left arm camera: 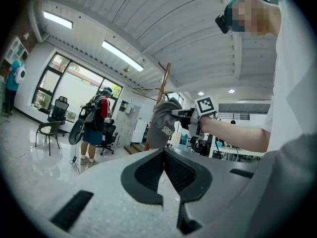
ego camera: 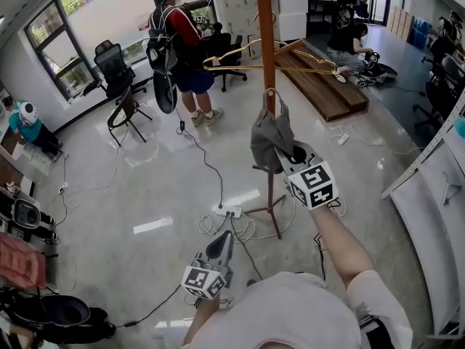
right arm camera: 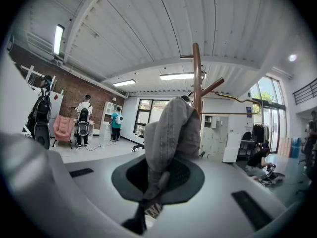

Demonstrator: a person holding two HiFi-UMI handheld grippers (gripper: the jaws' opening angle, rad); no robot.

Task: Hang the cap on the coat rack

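Observation:
The grey cap (ego camera: 270,140) hangs against the brown coat rack pole (ego camera: 266,42), its top up at a small peg; whether it is hooked there I cannot tell. My right gripper (ego camera: 294,157) is shut on the cap's lower edge. In the right gripper view the cap (right arm camera: 171,133) rises from between the jaws of the gripper (right arm camera: 158,170), with the rack pole (right arm camera: 197,73) right behind it. My left gripper (ego camera: 220,249) is lower and nearer to me, shut and holding nothing. Its own view shows the pads together and, beyond them, the cap (left arm camera: 163,123) and the right gripper (left arm camera: 185,117).
Yellow wire hangers (ego camera: 240,57) hang from the rack's arms. The rack's feet (ego camera: 270,209) stand among a power strip and cables (ego camera: 229,211). A person with a backpack (ego camera: 178,42) stands behind, near chairs (ego camera: 123,115). A wooden platform (ego camera: 320,82) lies beyond, and a white curved table (ego camera: 436,217) is at right.

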